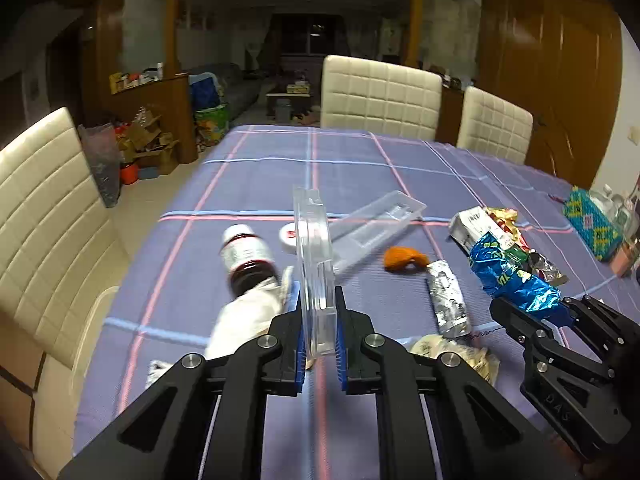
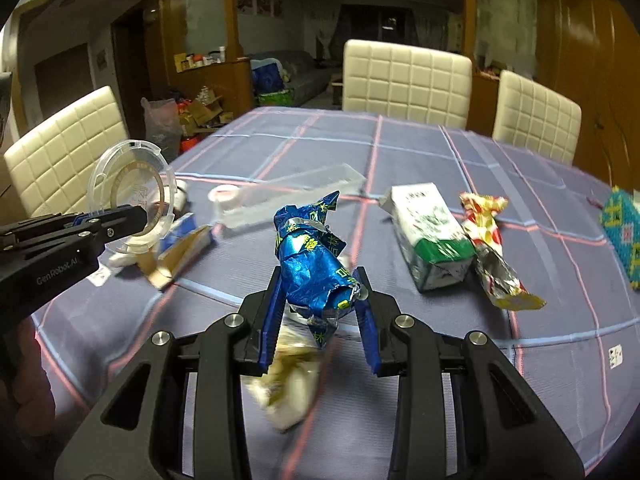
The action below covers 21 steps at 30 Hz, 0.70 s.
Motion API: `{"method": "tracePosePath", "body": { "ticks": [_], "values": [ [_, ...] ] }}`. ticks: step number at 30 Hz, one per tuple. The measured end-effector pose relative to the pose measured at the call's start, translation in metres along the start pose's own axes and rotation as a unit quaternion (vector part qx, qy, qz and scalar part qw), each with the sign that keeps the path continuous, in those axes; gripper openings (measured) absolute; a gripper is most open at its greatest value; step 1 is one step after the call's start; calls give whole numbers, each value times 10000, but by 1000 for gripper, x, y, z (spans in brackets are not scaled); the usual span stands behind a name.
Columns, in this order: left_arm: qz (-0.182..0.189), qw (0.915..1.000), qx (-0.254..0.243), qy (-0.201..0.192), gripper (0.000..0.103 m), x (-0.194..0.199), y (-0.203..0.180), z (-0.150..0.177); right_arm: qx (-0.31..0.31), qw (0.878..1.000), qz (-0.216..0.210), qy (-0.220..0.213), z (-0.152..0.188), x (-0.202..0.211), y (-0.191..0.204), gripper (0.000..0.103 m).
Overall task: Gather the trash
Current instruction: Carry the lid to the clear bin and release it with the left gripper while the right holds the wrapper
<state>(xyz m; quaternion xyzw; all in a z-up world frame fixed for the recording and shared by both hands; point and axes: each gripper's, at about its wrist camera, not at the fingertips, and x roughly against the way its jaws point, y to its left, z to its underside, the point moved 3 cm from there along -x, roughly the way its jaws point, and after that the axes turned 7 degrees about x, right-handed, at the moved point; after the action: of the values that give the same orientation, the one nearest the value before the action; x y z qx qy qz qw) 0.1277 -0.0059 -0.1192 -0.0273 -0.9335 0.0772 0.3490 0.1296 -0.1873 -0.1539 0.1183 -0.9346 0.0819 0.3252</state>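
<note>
Our left gripper (image 1: 319, 316) is clamped on a clear round plastic case (image 1: 314, 264), held on edge above the tabletop (image 1: 280, 168). From the left wrist the case shows only as a thin upright slab; the right wrist view shows its round face and a ring printed inside, too faint to read.

Our right gripper (image 2: 320, 296) holds a crumpled blue foil wrapper (image 2: 310, 256), its fingers partly apart around the bundle. In the left view that wrapper hides most of those fingertips.

Below our left gripper lie a dark bottle (image 1: 247, 258) and something pale and blurred that we cannot identify. A blurred whitish wad (image 2: 286, 384) sits under the right gripper — also hard to make out.

Further out on the plaid cloth: a long clear plastic tray (image 1: 376, 224), a white round lid (image 1: 289, 236), an orange scrap (image 1: 402, 258) and a silver sachet (image 1: 448, 300), the last two seen only from the left wrist. A white-and-green carton (image 2: 430, 236) and a red-yellow foil wrapper (image 2: 488, 248) lie to the right. A beaded turquoise box (image 1: 592, 224) is cut off at the edge.
</note>
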Motion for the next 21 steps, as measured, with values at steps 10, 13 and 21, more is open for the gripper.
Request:
{"method": "tracePosePath", "body": {
  "ticks": [10,13,21],
  "values": [
    [-244,9989,337,-213,11,29,57,13,472,9983,-329,-108,-16,9,65,35],
    [-352,9982,390,-293,11,37,74,14,612,9971,-426,-137,-23,8,87,35],
    [-685,9946,691,-367,11,45,129,15,1033,9922,-669,-180,-44,1,145,35]
  ]
}}
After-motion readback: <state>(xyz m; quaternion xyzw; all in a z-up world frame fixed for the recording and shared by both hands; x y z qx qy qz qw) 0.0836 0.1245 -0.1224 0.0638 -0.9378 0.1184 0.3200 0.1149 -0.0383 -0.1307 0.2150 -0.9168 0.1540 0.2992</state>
